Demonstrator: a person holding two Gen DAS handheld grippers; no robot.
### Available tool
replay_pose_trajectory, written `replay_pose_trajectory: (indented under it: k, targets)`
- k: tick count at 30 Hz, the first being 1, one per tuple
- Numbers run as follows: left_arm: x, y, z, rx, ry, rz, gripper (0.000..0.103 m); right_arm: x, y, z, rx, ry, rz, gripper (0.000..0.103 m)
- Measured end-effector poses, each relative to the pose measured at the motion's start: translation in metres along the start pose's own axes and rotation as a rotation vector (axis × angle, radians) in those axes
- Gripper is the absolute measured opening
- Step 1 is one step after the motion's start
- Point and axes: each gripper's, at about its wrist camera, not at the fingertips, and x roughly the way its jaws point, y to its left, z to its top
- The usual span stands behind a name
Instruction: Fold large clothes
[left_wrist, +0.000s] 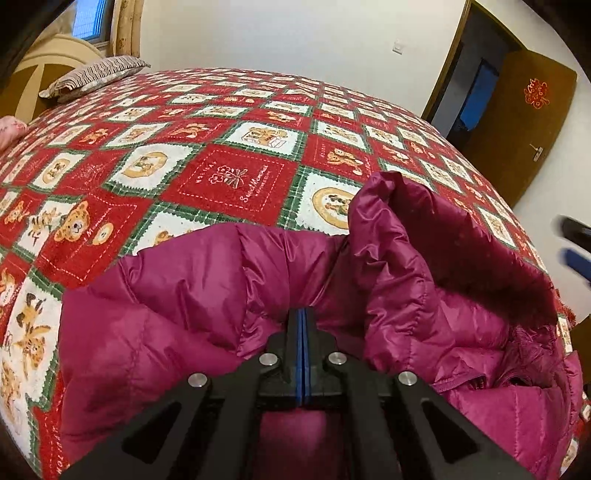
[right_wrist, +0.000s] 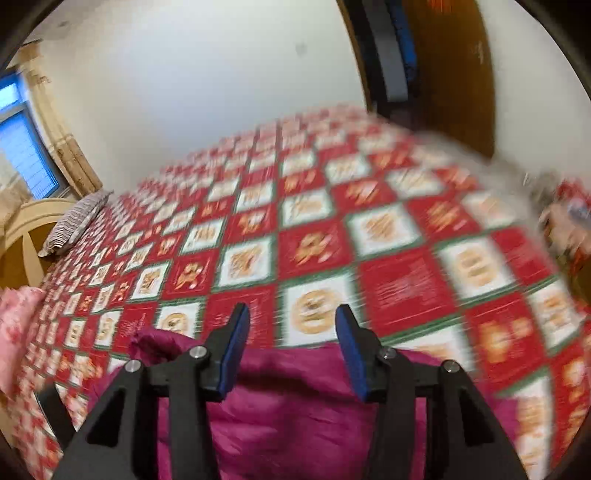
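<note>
A magenta puffer jacket (left_wrist: 177, 295) lies on the near part of a bed with a red, white and green bear-patterned cover (left_wrist: 221, 155). My left gripper (left_wrist: 302, 314) is shut, its blue pads pressed together on a fold of the jacket. A sleeve or hood part (left_wrist: 424, 236) stands up to the right of it. My right gripper (right_wrist: 291, 332) is open and empty, held above the jacket (right_wrist: 295, 406) near its far edge. It also shows blurred at the right edge of the left wrist view (left_wrist: 576, 247). The right wrist view is motion-blurred.
A striped pillow (left_wrist: 92, 75) lies at the far left by the headboard (left_wrist: 33, 74). A pink pillow (right_wrist: 14, 325) sits at the left edge. A brown open door (left_wrist: 517, 122) stands at the right, beyond the bed.
</note>
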Motion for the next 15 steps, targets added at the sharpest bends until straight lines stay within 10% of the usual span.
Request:
replay_pose_trajectory:
  k: [6, 15]
  targets:
    - [-0.022, 0.016, 0.017, -0.004, 0.04, -0.085, 0.0, 0.05, -0.008, -0.048, -0.045, 0.27, -0.006, 0.033]
    - [-0.05, -0.037, 0.105, 0.088, -0.062, -0.075, 0.0, 0.019, -0.016, -0.086, -0.227, 0.093, 0.005, 0.027]
